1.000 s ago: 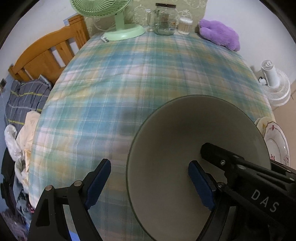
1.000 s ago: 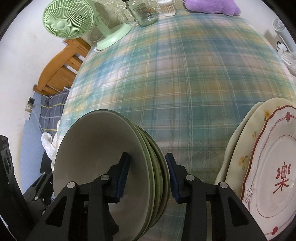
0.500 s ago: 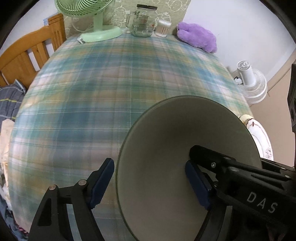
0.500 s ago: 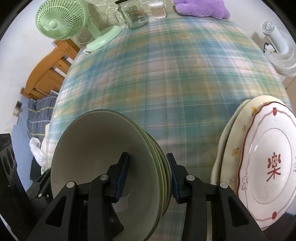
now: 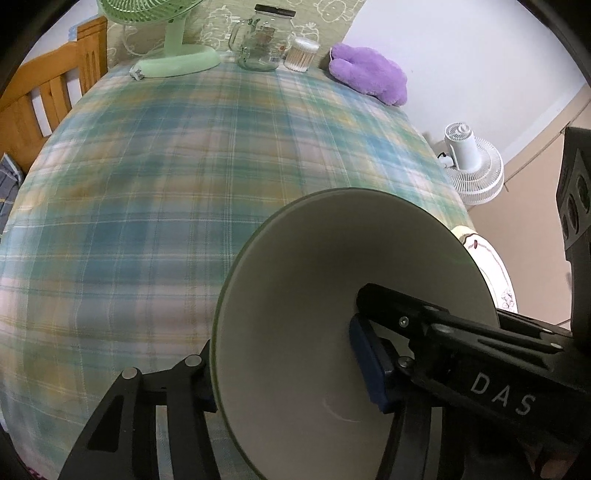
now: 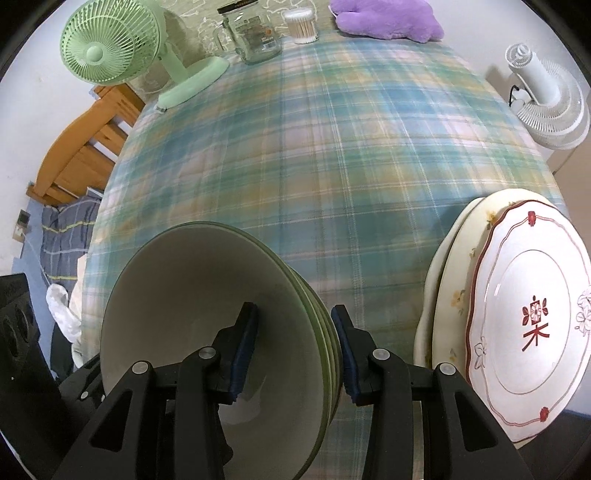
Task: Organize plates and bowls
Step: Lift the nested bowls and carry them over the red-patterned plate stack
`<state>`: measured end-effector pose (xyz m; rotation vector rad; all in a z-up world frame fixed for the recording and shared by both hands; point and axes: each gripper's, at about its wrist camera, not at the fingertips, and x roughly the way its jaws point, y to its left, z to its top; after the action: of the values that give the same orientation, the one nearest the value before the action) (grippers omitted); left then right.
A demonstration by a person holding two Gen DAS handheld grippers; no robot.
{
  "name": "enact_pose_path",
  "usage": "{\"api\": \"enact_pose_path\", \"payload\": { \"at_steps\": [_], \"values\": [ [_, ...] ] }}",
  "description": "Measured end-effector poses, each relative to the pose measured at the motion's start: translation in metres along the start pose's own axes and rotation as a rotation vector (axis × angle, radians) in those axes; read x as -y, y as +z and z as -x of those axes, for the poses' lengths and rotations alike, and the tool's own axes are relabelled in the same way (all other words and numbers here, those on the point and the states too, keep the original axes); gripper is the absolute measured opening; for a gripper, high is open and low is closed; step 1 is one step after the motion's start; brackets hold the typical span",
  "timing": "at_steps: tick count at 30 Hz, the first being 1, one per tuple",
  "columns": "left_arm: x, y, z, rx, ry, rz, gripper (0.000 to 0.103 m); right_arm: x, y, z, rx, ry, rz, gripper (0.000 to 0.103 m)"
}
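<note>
A stack of several green-rimmed bowls [image 6: 184, 295] stands tilted over the plaid tablecloth near the front edge. My right gripper [image 6: 294, 314] is shut on the stack's right wall, one pad inside the top bowl and one outside. My left gripper [image 5: 284, 354] straddles the opposite wall of the top bowl [image 5: 332, 258]. Its jaws are closing, with the outer finger hidden behind the rim and the inner blue pad [image 5: 369, 369] still off the wall. Two stacked plates [image 6: 517, 314], a red-trimmed white one on a cream one, lie to the right; their edge shows in the left wrist view too [image 5: 491, 266].
At the table's far edge stand a green desk fan [image 6: 110, 48], a glass jar [image 6: 255, 33], a cotton-swab tub [image 6: 301, 22] and a purple plush [image 6: 388, 18]. A wooden chair [image 6: 85, 155] is at the left and a white floor fan [image 6: 546, 99] at the right.
The left jaws have narrowed around the bowl's wall, and the outer finger has slipped behind the rim. The left view has tipped. The right grip on the stack is unchanged.
</note>
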<state>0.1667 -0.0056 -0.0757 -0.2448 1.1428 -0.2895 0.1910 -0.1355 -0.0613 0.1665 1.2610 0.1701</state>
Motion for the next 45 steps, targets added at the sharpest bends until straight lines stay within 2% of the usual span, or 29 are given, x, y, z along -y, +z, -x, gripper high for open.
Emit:
{"api": "enact_pose_path", "payload": {
  "at_steps": [6,21,30,39,45],
  "values": [
    [0.008,-0.004,0.006,-0.029,0.024,-0.040,0.059,-0.003,-0.007,0.005,-0.014,-0.045,-0.010,0.044],
    [0.003,0.003,0.057,0.045,0.024,-0.070,0.059,-0.030,-0.012,0.052,0.080,-0.035,-0.040,0.045],
    [0.004,0.001,0.068,0.080,0.032,-0.090,0.059,-0.041,-0.017,0.065,0.122,-0.032,-0.036,0.045],
    [0.021,-0.002,0.069,0.119,0.067,-0.075,0.059,-0.030,-0.017,0.071,0.149,0.006,0.001,0.045],
    [0.046,0.000,0.064,0.134,0.092,-0.047,0.059,-0.011,-0.010,0.076,0.151,0.022,0.027,0.045]
  ]
}}
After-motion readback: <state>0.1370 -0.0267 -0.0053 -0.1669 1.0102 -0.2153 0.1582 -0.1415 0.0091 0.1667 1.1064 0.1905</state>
